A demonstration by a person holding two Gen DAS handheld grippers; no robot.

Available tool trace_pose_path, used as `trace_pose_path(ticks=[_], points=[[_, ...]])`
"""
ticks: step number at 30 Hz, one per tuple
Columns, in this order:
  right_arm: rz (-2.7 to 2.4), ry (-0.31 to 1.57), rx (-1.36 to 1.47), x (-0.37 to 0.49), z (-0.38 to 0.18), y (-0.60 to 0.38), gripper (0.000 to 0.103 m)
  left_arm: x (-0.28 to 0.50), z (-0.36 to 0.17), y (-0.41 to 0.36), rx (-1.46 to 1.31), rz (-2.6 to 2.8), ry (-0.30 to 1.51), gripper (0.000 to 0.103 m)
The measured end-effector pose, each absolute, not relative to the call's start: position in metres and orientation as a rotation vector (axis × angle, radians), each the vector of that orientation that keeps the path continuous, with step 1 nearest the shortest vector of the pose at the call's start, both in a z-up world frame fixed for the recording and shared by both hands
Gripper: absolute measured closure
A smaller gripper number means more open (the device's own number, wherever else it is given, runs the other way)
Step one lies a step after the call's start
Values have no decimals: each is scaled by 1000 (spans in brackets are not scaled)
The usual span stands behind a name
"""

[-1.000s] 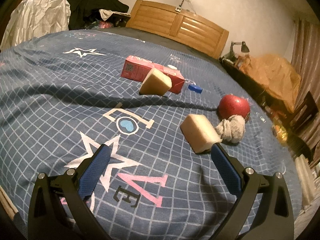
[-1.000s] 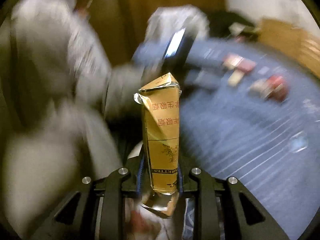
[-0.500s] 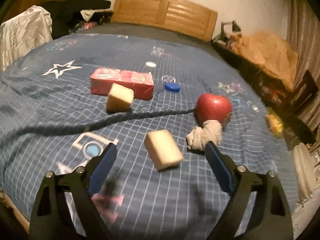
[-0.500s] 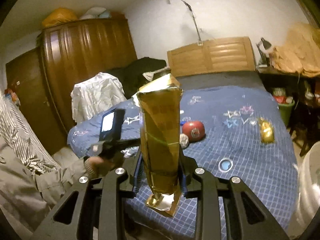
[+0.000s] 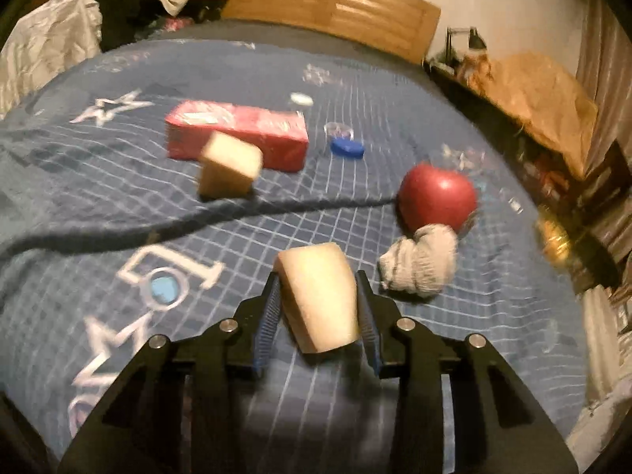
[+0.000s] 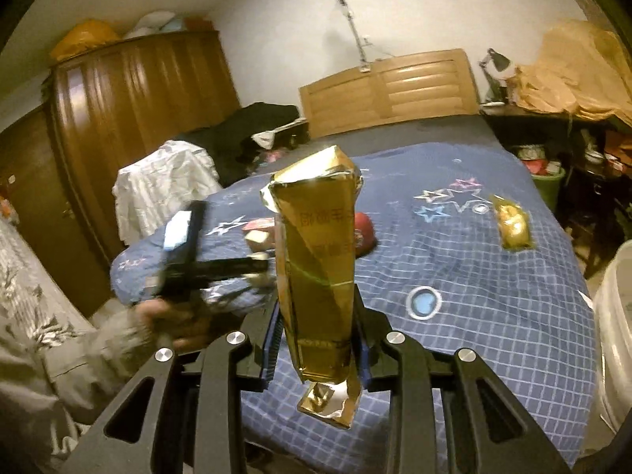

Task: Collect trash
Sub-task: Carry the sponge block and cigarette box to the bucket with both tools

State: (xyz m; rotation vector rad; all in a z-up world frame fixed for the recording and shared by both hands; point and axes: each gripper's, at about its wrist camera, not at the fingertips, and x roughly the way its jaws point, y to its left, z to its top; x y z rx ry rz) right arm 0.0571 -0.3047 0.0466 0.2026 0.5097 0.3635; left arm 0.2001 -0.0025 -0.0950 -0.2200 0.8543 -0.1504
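Left wrist view: the left gripper (image 5: pixel 318 308) is clamped on a pale sponge (image 5: pixel 318 300) just above the bedspread (image 5: pixel 434 355); a 2nd sponge (image 5: pixel 229 168), a red box (image 5: pixel 237 134), an apple (image 5: pixel 436 195) and a sock (image 5: pixel 418 264) lie beyond. The soft sponge could squeeze out of the jaws.

Right wrist view: the right gripper (image 6: pixel 318 339) pinches a gold packet (image 6: pixel 318 272) upright. Its crumpled foil may slip before reaching the white bin (image 6: pixel 616 316).

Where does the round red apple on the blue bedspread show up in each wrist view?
Left wrist: round red apple sits right of centre, just beyond the grey balled sock.
Right wrist: only a red sliver shows mid-frame, behind the crumpled gold cigarette pack.
Shared landmark: slatted wooden headboard.
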Motion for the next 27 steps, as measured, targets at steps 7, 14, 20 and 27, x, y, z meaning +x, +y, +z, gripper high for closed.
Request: trace_pose_path(ticks=[7,14,20,27], points=[[304,552,228,65,-9,-295,71,156,-43,-26,-165,-177,755,67],[197,457,199,40,14,-328,71,142,-18,-115,-13,-318,720,67],[-36,412,147,1,46,-405,71,144,2,-221,118,-453,669,68],[-275,487,134,-21,49,-503,71,134,25,-348,234,-605,585,68]])
